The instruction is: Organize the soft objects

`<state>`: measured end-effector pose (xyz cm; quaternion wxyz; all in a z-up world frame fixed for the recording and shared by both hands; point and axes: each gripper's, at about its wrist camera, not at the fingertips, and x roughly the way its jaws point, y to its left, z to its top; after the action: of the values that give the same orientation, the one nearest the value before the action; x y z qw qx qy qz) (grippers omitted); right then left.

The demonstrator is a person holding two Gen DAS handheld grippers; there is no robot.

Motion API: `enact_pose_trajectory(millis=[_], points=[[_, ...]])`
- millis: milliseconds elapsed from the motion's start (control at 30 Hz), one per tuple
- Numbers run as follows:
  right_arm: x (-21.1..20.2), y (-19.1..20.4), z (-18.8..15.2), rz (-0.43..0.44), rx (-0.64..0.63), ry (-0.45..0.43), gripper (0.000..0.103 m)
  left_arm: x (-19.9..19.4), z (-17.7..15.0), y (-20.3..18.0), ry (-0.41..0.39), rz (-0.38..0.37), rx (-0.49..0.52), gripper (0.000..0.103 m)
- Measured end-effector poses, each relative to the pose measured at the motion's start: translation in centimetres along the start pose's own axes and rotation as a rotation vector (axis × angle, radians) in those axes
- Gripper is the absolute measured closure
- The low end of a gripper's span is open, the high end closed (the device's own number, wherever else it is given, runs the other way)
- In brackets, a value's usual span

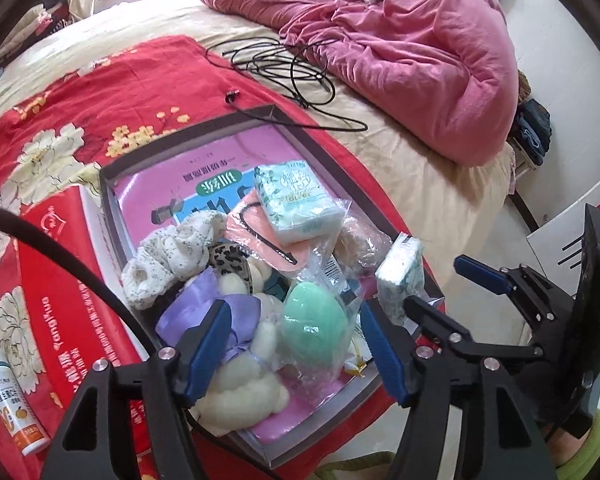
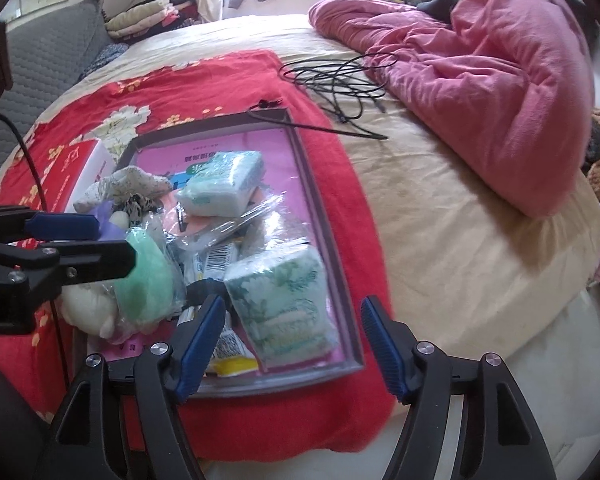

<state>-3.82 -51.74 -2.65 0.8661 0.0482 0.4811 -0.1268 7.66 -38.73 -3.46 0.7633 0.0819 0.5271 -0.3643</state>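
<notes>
While both hand-held grippers gape — left (image 1: 296,344), right (image 2: 292,340) — tray (image 2: 320,216) heaped, lower items buried.

The pink-lined tray (image 1: 112,200) has its printed floor mostly buried under the heap of soft things, so only part of the lettering shows. The cream plush (image 1: 244,392) lies half under the left gripper's near finger (image 1: 204,348). The white bottle (image 1: 12,404) has small print too fine to read. The right wrist view is smeared around the tissue pack (image 2: 284,300).
</notes>
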Motion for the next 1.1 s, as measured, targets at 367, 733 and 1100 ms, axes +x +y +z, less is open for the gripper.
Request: enact_pose_trajectory(millis=[367,733,1100], points=[[-4.7,1.4,0.0,-0.022,0.031,-0.072,0.030,-4.9,-1.7,0.2,-0.069,0.052,0.005,0.025],[-8.4,5.5,-0.7,-0.037,0.068,-0.122,0.025,-9.4,-5.3,2.5,-0.120,0.131,-0.017,0.023],[-11.3,9.4,-2.8,-0.075,0.151,-0.154,0.024,-12.4,-9.1,4.4,-0.145,0.166,-0.051,0.023]])
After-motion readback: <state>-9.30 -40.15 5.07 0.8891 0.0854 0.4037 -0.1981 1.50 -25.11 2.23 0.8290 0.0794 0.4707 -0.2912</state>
